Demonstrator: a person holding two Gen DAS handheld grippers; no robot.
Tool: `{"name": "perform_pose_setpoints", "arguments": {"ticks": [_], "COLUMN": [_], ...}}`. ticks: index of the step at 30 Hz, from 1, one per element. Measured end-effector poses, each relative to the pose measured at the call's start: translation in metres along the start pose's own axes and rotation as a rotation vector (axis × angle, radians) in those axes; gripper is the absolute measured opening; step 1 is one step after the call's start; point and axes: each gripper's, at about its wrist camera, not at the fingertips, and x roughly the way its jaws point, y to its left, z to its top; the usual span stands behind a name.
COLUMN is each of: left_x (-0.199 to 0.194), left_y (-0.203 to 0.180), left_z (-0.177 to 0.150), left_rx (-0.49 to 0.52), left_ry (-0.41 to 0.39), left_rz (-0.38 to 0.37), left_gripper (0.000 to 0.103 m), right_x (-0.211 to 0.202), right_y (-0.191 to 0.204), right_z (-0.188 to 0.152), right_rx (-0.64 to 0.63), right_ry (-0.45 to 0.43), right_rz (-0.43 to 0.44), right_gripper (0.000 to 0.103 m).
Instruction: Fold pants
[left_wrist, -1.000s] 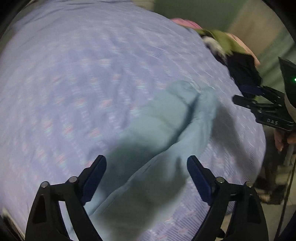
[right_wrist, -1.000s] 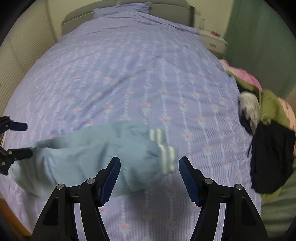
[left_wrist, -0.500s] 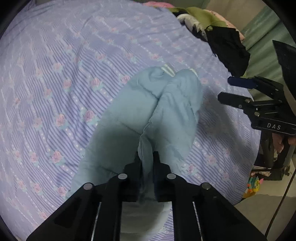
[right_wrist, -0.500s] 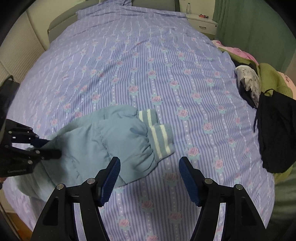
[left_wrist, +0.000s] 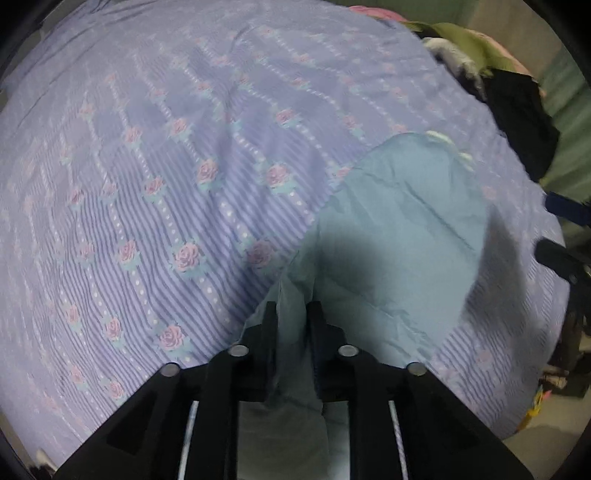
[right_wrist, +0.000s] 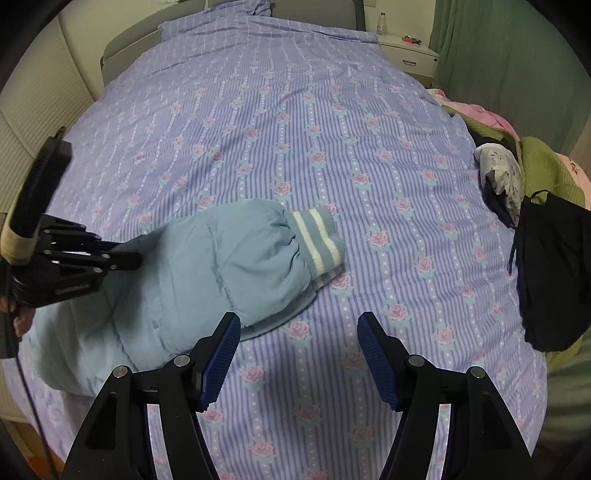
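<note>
In the left wrist view, the left gripper (left_wrist: 291, 317) is at the bottom centre of the frame and is clenched on a ridge of the light blue pants (left_wrist: 399, 229). Its jaws have just been opening a little, yet the cloth is between them and the pads press on it. From this grip the pants stretch away toward the upper right of the frame, where the striped cuffs (left_wrist: 448, 142) end. So the long axis goes from the gripper to the cuffs. At the right edge the other gripper shows only in part.

In the right wrist view, the right gripper (right_wrist: 295, 350) is at the bottom centre, released, with nothing between its blue pads. The pants lie on the flowered bedspread (right_wrist: 295, 122) at the lower left of the frame, and the cuffs point to the centre, just above and left of the open jaws. I judge that the right gripper is the nearer one to the cuff end. A pile of clothes (right_wrist: 532, 206) lies at the right edge, well apart, and nothing stands between.
</note>
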Motion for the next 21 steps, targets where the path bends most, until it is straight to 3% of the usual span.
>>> {"name": "perform_pose_setpoints", "arguments": {"ticks": [1, 3, 6, 7, 10, 12, 17, 21], "left_x": [0.001, -0.004, -0.034, -0.049, -0.083, -0.101, -0.112, -0.107], "left_y": [0.001, 0.004, 0.018, 0.026, 0.052, 0.079, 0.129, 0.158], "left_z": [0.000, -0.004, -0.019, -0.028, -0.058, -0.086, -0.151, -0.196], "left_rx": [-0.017, -0.035, -0.095, -0.118, -0.156, -0.189, -0.257, -0.368], "left_ry": [-0.001, -0.017, -0.096, -0.134, -0.198, -0.212, -0.140, -0.098], "left_rz": [0.020, 0.037, 0.029, 0.022, 0.005, 0.048, 0.136, 0.100], "left_gripper": [0.033, 0.036, 0.064, 0.067, 0.071, 0.071, 0.071, 0.071], "right_x": [0.000, 0.000, -0.009, -0.012, -0.025, -0.032, -0.033, -0.027], "right_y": [0.002, 0.005, 0.014, 0.017, 0.033, 0.051, 0.117, 0.181], "right_z": [0.000, 0.000, 0.002, 0.002, 0.003, 0.004, 0.004, -0.006], "right_rx": [-0.004, -0.012, -0.024, -0.022, -0.019, -0.022, -0.116, -0.257], "right_ry": [0.001, 0.003, -0.011, -0.016, -0.036, -0.041, -0.033, -0.012], "right_rz": [-0.003, -0.008, -0.004, 0.002, 0.041, 0.071, 0.116, 0.160], "right_gripper": [0.067, 0.067, 0.067, 0.067, 0.067, 0.067, 0.067, 0.067]}}
